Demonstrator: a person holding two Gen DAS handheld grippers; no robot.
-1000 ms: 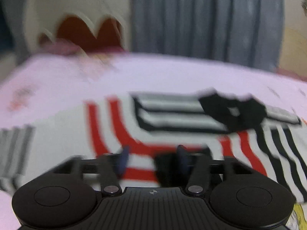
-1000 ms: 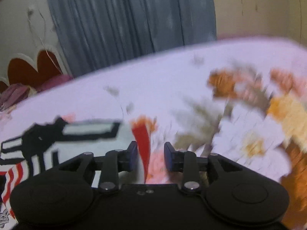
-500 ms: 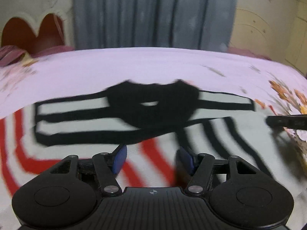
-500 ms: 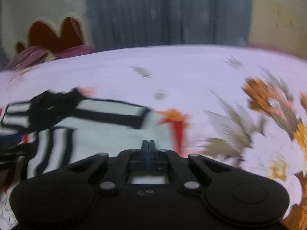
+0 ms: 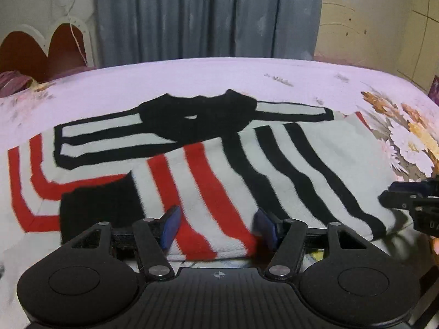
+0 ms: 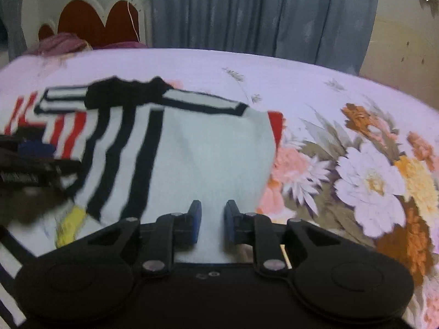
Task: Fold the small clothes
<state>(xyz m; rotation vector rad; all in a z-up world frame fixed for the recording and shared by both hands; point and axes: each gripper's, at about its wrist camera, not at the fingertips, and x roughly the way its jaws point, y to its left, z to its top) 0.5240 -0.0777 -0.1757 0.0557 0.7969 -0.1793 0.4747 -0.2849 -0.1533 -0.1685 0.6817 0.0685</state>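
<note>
Where curtains (image 5: 208,16) hang, floral bedspread (image 6: 370,181)

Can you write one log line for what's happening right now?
task: fold small clothes | striped sweater: partly folded on bed | left gripper: open | right gripper: open

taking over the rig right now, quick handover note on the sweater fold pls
Left gripper: open, empty, low over the near hem of the striped sweater.
Right gripper: open, empty, over the sweater's white right part.
Sweater lies on the floral bedsheet, collar away from you, a red-striped part folded over the middle, black cuff at near left.
Left: finish the folds; how many remain is unclear.
</note>
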